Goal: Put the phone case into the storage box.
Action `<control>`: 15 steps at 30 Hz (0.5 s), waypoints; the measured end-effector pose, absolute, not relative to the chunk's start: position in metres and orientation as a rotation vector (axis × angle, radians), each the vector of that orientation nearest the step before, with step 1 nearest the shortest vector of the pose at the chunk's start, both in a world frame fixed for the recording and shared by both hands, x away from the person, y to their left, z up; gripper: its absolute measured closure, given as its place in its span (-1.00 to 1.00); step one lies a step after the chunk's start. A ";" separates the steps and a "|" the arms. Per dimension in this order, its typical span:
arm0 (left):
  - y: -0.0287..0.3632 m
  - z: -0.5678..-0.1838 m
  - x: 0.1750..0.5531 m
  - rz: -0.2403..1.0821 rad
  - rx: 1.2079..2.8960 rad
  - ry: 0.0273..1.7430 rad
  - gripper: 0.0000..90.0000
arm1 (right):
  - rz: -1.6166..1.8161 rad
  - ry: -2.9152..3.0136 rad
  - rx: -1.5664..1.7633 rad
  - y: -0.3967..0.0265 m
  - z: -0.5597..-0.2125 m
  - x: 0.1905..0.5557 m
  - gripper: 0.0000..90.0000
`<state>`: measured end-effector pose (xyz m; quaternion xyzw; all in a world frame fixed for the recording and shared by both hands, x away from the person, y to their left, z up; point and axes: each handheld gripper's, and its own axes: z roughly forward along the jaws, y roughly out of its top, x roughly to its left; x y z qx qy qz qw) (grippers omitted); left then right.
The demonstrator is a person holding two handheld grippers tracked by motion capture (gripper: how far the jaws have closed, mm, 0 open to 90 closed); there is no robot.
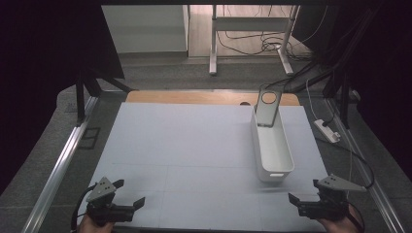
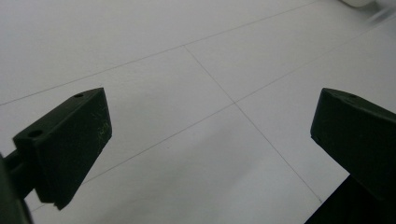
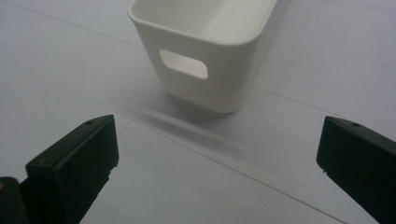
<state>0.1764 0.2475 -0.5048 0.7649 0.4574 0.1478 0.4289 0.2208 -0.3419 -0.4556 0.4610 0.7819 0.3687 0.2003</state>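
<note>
A long white bin (image 1: pixel 272 145) stands lengthwise on the right half of the white table (image 1: pixel 184 145). A grey flat piece with a round hole (image 1: pixel 268 106) leans upright at the bin's far end. My left gripper (image 1: pixel 129 192) rests at the near left edge, open, with bare table between its jaws (image 2: pixel 210 135). At the near right edge my right gripper (image 1: pixel 304 191) is open too, a short way in front of the bin's near end. The right gripper view has the bin (image 3: pixel 205 51) and its handle slot just beyond the right gripper (image 3: pixel 217 154).
A strip of wooden tabletop (image 1: pixel 194 97) shows along the far edge. A metal rail (image 1: pixel 58 165) runs along the left side. On the floor to the right lie a white power strip (image 1: pixel 326 131) and cables. A desk frame (image 1: pixel 213 43) stands behind.
</note>
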 end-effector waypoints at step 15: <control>0.247 -0.505 0.177 0.368 1.913 1.142 -1.00 | 0.929 2.212 1.316 -0.344 -0.468 0.219 -1.00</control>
